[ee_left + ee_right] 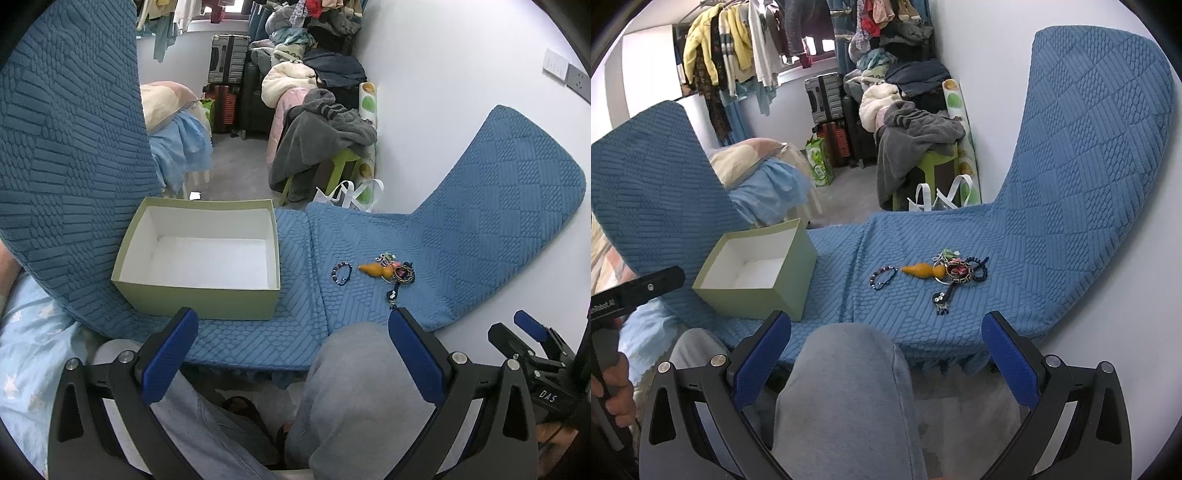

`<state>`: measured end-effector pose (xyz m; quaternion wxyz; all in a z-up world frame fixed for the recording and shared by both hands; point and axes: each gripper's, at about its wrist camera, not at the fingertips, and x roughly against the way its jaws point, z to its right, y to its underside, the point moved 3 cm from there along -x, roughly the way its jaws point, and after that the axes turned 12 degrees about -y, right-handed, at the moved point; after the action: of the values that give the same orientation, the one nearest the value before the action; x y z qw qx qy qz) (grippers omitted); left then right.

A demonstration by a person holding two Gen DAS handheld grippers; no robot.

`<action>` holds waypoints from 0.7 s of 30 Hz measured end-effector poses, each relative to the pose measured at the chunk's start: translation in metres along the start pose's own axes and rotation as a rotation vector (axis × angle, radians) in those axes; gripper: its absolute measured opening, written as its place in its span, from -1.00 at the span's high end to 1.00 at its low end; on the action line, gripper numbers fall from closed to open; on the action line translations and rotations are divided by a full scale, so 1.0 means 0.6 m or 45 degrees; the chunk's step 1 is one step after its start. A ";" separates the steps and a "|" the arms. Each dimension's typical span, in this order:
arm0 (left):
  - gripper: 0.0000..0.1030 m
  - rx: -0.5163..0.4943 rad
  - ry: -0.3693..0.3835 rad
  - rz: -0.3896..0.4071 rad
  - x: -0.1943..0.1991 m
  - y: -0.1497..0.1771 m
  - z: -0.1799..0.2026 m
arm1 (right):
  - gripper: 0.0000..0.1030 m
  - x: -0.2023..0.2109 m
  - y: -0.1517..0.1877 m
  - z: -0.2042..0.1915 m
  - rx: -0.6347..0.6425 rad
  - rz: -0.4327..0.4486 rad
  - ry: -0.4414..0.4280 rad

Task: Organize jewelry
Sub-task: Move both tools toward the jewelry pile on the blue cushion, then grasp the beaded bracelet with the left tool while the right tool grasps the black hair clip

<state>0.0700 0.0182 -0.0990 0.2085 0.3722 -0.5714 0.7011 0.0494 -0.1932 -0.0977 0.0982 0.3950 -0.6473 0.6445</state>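
Green box [199, 258] empty on blue sofa cover [461, 258], bracelet [341, 274] and trinket pile [391, 271] beside it, left gripper [291, 354] and right gripper [886, 358] both wide apart, holding nothing

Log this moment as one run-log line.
left gripper: open, empty | right gripper: open, empty | green box: empty | beaded bracelet, orange gourd charm, keychain pile: on blue cover, untouched

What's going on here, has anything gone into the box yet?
Nothing yet. A seated person holds both grippers, left gripper and right gripper, open and empty above their knees. The pale green cardboard box sits open and empty on the blue quilted cover. To its right lie a small dark beaded bracelet, an orange gourd-shaped charm and a tangle of pendants and beads.
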 end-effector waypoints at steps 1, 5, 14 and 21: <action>-0.99 -0.005 -0.009 0.000 0.000 0.000 0.001 | -1.00 -0.001 0.000 0.000 0.002 0.005 -0.002; -0.98 -0.004 -0.006 -0.016 -0.004 0.002 0.005 | -0.95 0.001 -0.005 0.000 0.004 0.028 -0.004; -0.99 -0.017 0.031 -0.052 -0.029 0.011 0.036 | -0.70 -0.005 0.001 0.026 0.009 0.030 0.003; -0.98 -0.051 0.031 -0.083 -0.067 0.020 0.057 | -0.63 -0.037 0.013 0.055 -0.019 0.000 -0.013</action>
<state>0.0964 -0.0122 -0.1349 0.2456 0.3777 -0.5704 0.6867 0.0716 -0.2159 -0.1227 0.0976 0.3975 -0.6526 0.6376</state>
